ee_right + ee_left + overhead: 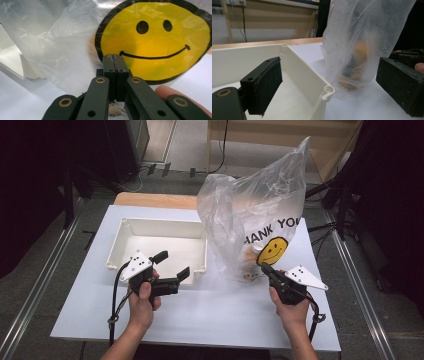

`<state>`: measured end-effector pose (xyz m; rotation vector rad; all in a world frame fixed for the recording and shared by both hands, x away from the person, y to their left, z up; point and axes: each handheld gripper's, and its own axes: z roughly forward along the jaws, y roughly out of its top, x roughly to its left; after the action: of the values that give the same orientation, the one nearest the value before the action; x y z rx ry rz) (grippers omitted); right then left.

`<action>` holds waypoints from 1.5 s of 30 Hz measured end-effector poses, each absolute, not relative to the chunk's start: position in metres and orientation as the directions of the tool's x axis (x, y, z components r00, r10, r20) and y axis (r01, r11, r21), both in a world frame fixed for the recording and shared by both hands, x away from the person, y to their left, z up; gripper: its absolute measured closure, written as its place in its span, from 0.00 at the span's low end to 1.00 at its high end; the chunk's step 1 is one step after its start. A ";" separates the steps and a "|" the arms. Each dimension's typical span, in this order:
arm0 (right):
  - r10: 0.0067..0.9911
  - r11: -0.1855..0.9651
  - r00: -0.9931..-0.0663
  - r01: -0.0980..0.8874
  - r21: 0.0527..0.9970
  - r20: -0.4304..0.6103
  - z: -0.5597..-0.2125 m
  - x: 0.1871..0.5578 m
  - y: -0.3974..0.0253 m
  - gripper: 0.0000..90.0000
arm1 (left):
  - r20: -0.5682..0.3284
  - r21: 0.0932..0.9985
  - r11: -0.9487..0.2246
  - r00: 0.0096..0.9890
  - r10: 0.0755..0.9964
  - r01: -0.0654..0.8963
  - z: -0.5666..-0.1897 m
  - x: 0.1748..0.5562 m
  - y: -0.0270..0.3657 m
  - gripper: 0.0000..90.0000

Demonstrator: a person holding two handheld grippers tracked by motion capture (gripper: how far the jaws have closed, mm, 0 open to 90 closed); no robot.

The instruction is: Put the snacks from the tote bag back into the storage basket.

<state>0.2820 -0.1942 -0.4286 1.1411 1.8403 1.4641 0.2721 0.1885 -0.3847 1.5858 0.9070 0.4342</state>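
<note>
Plastic bag [255, 220] upright just ahead of the closed right gripper [266, 270], left gripper [172, 265] agape over the white bin [165, 227]

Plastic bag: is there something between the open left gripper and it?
Nothing visible blocks it. The left gripper, jaws open, sits over the near right corner of the white bin. Bare table lies between it and the plastic bag. The right gripper is shut at the bag's front.

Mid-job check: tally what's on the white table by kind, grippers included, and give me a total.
Clear plastic bag with a yellow smiley face: 1
White rectangular plastic bin: 1
Black two-jaw grippers: 2, left gripper open, right gripper shut
Total: 4
The bag's contents are too blurred to count.
</note>
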 end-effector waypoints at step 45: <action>0.911 -0.036 -0.389 0.257 0.966 0.138 -0.416 0.284 -0.200 0.38 | -0.174 0.938 -0.123 0.746 0.643 0.324 -0.371 0.287 0.098 1.00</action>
<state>0.2843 -0.1995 -0.4158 1.2367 1.6663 1.4592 0.2874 0.0984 -0.3712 1.7248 0.7689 0.3241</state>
